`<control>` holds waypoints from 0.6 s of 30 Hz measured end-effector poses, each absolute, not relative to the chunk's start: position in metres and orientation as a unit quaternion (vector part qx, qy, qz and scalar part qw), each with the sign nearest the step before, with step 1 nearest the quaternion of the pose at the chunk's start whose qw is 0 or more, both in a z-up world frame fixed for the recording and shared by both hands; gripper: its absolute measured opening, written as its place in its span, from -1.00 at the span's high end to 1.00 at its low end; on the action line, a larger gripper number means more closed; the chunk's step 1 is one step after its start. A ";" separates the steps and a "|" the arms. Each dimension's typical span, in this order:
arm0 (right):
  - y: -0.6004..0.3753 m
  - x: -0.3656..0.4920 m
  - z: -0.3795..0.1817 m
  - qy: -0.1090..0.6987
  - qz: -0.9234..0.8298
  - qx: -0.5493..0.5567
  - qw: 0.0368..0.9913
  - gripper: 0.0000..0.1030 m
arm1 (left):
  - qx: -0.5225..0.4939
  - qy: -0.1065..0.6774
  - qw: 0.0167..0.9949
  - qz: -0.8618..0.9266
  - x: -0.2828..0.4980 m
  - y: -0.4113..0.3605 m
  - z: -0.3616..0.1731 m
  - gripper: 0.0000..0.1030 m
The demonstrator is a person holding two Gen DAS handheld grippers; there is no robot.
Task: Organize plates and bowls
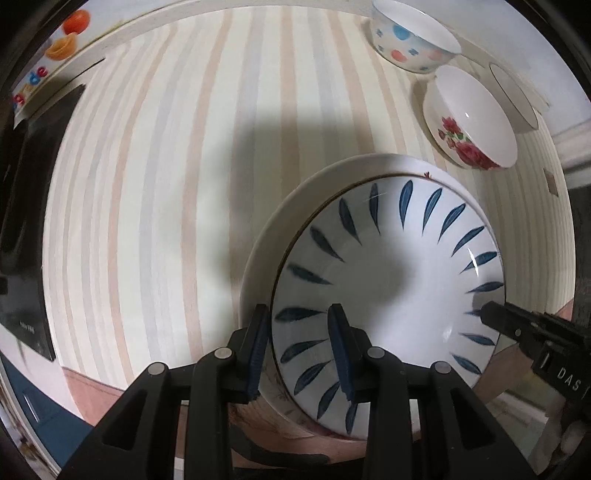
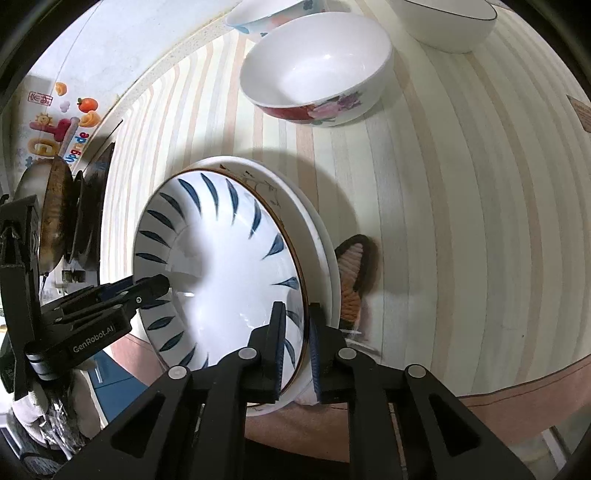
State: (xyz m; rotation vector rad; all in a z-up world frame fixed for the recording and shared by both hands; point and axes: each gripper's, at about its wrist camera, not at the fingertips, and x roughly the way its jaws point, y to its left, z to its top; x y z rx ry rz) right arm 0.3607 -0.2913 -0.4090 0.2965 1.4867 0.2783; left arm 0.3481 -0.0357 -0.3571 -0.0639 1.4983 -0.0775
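Blue-leaf plate (image 1: 388, 280) sits on top of a stack of white plates (image 1: 280, 221) near the front edge of the striped tablecloth (image 1: 147, 184).

Left gripper (image 1: 301, 343): 2 fingers straddle the stack's rim at 9 o'clock, one outside, one over the leaf pattern. Fingers look narrowed on the rim; contact on the outer side cannot be confirmed.

Right gripper (image 2: 297, 339): fingers pressed onto the rim of the same stack at its 3 o'clock side, pinching the blue-leaf plate with the plates under it.

Rose bowl (image 1: 469, 122) stands upright at 1 o'clock from the stack, well apart. Dotted bowl (image 1: 413, 37) just beyond it at 12 o'clock. Black-rimmed white bowl (image 2: 447, 22) at far right of both.

Dark pans (image 2: 70, 221) stand at the table's left edge, 9 o'clock.
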 end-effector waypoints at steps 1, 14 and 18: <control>-0.290 0.361 -0.408 0.672 0.126 0.133 0.717 0.61 | -0.027 0.676 0.736 -0.029 0.346 -0.036 -0.354 0.41; -0.266 0.313 -0.325 0.618 0.122 0.072 0.773 -0.26 | -0.022 0.606 0.794 -0.041 0.288 -0.037 -0.258 0.04; -0.264 0.286 -0.286 0.588 0.115 0.064 0.798 -0.35 | -0.028 0.579 0.813 -0.053 0.272 -0.029 -0.228 -0.58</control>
